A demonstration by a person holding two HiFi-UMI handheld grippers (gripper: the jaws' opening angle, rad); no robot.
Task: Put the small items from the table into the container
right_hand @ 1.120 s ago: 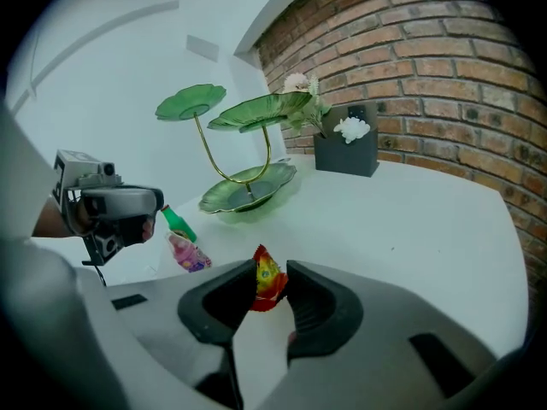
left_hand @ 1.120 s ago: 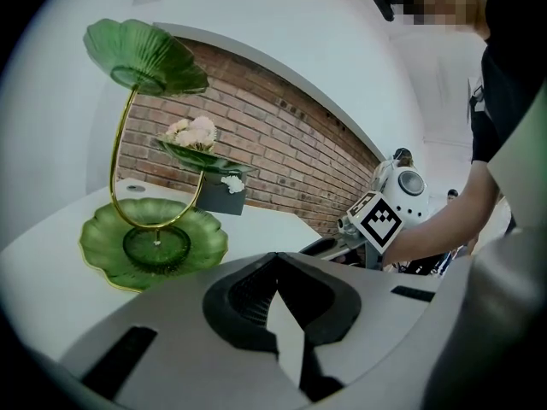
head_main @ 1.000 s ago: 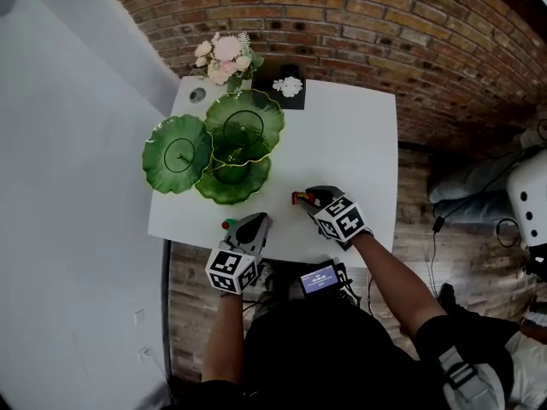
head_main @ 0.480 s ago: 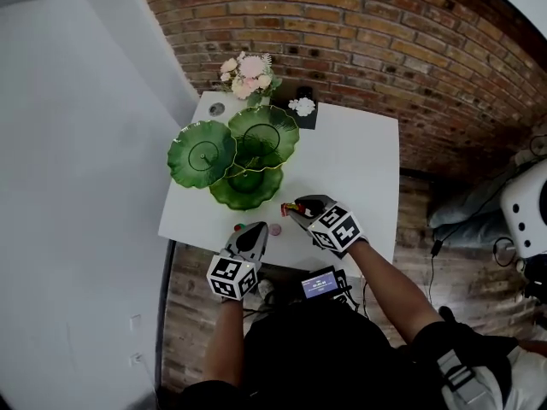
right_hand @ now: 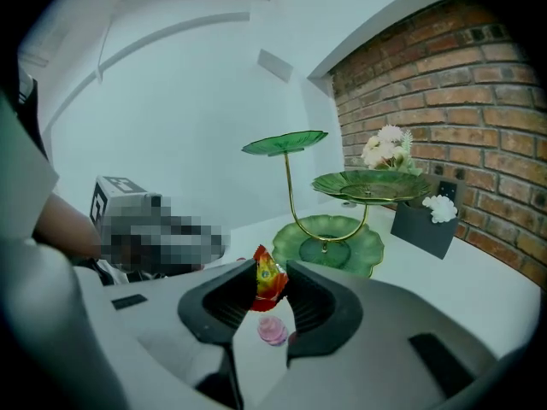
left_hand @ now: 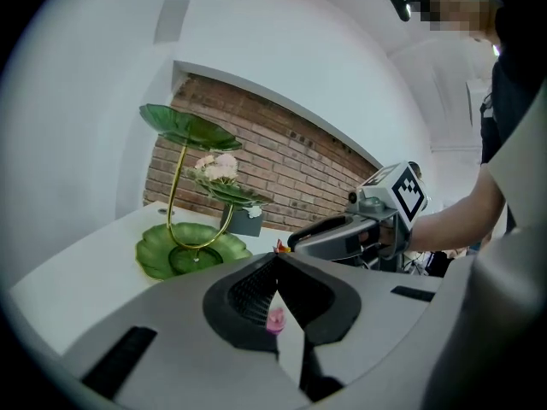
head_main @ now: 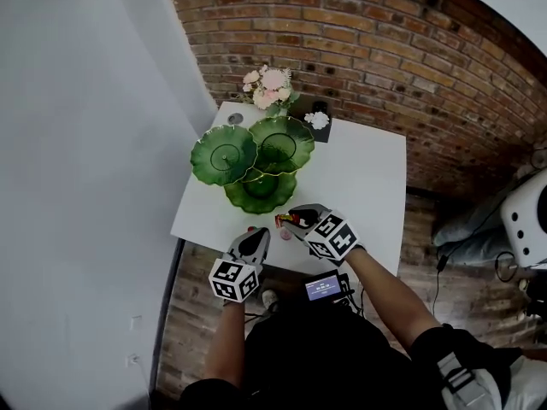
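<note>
A green leaf-shaped three-tier stand (head_main: 256, 156) on gold stems occupies the far left of the white table (head_main: 367, 186); it also shows in the right gripper view (right_hand: 329, 237). My right gripper (head_main: 285, 220) is shut on a red and yellow wrapped candy (right_hand: 267, 284), held above the table just in front of the lowest tier. Under it a small pink item (right_hand: 273, 330) lies on the table (head_main: 285, 235). My left gripper (head_main: 255, 233) hovers at the near table edge, shut and empty (left_hand: 275, 263); the pink item (left_hand: 275, 319) shows below its jaws.
A vase of pink flowers (head_main: 269, 84) and a dark card holder with a white flower (head_main: 318, 120) stand at the table's far edge by the brick wall. A small round object (head_main: 236, 119) lies beside the vase. A white wall runs close along the left.
My right gripper has risen off the table with the candy and moved closer to the stand. The left gripper has shifted slightly forward and stayed shut.
</note>
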